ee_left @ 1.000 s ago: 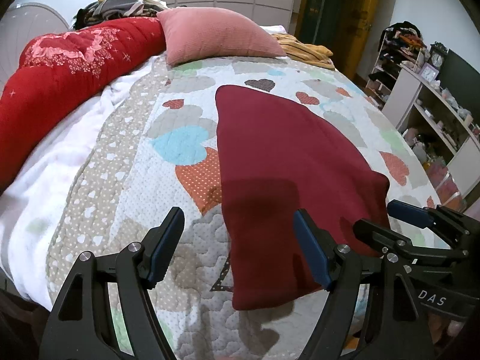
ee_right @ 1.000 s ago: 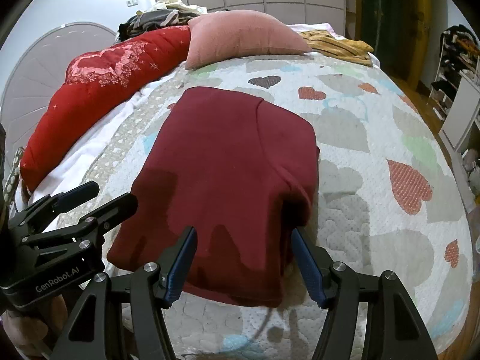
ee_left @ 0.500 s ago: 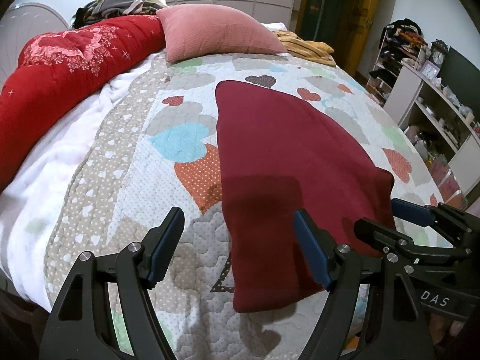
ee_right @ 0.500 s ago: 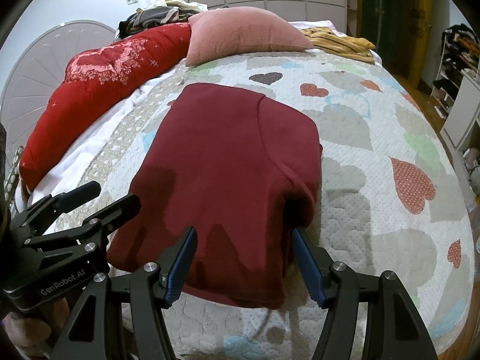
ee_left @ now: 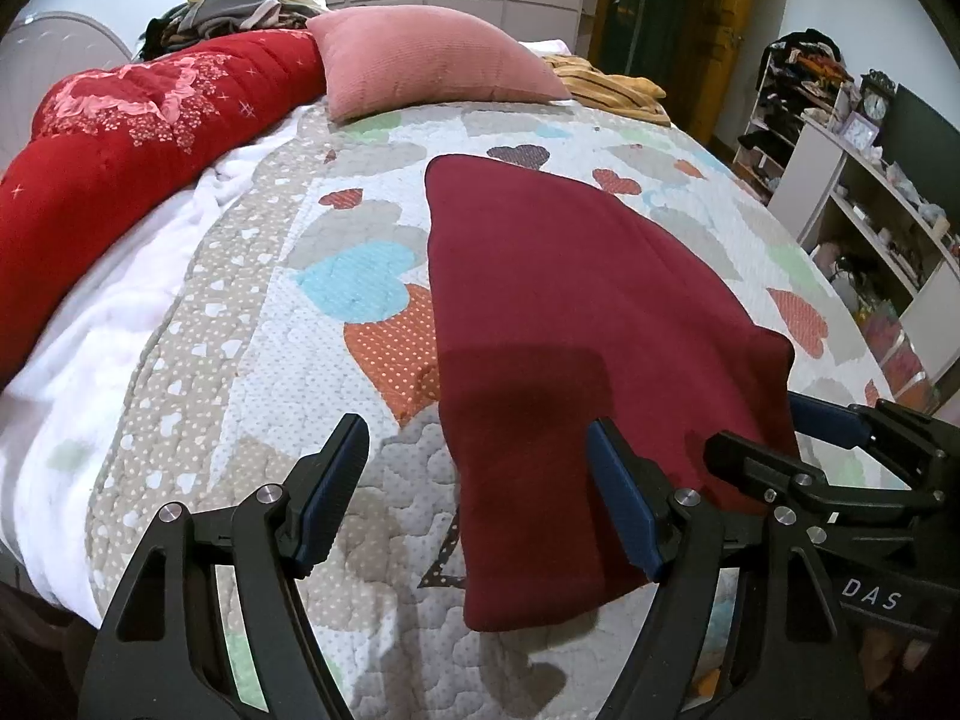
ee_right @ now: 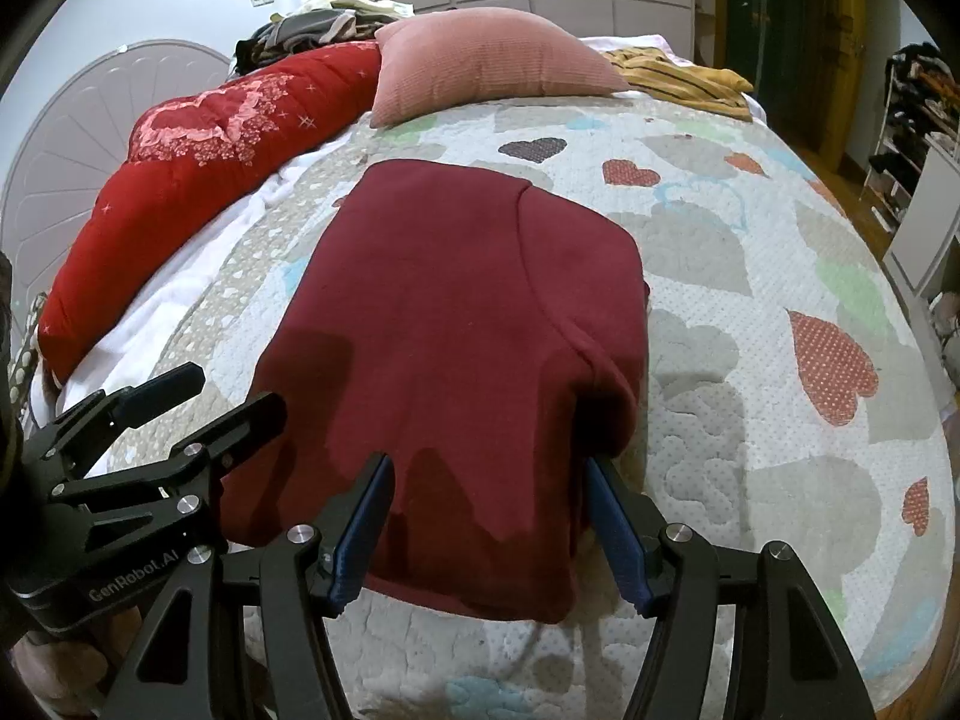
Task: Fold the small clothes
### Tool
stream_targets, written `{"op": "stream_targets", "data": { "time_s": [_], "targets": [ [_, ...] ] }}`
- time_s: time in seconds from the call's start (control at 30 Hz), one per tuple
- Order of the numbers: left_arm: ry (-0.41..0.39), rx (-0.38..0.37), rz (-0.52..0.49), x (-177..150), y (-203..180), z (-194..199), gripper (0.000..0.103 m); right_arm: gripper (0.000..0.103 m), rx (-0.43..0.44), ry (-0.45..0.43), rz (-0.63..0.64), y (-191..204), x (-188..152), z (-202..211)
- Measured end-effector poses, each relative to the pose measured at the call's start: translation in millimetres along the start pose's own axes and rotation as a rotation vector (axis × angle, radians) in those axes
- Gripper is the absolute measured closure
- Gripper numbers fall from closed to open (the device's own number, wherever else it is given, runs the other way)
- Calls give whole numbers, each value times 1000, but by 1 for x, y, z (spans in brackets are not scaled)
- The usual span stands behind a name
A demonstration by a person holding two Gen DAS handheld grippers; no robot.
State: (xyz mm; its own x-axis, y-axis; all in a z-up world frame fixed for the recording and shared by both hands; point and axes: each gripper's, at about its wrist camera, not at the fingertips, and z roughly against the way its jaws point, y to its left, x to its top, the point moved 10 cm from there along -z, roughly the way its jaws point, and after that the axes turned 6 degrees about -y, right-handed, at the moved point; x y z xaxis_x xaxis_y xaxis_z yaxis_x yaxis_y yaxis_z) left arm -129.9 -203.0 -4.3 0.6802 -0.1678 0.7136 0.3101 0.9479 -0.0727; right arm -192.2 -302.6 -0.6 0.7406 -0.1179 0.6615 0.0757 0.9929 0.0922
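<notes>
A dark red garment lies folded flat on the heart-patterned quilt. Its near edge is toward me. My left gripper hovers open over the garment's near left corner: the right finger is above the cloth, the left finger above the quilt. My right gripper is open over the near right part of the garment, and no pad presses on cloth. Each gripper shows in the other's view: the right gripper at the garment's right edge, the left gripper at its left edge.
A red padded blanket runs along the bed's left side, over a white sheet. A pink pillow and a yellow striped garment lie at the far end. Shelves stand to the right of the bed.
</notes>
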Motion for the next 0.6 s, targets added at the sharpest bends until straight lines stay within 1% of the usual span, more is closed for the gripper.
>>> {"op": "stream_targets", "data": {
  "time_s": [0.6],
  "targets": [
    [5,-4,2,-1,1,-5,27,40,-4,20,-5,0,-1,-8]
  ]
}}
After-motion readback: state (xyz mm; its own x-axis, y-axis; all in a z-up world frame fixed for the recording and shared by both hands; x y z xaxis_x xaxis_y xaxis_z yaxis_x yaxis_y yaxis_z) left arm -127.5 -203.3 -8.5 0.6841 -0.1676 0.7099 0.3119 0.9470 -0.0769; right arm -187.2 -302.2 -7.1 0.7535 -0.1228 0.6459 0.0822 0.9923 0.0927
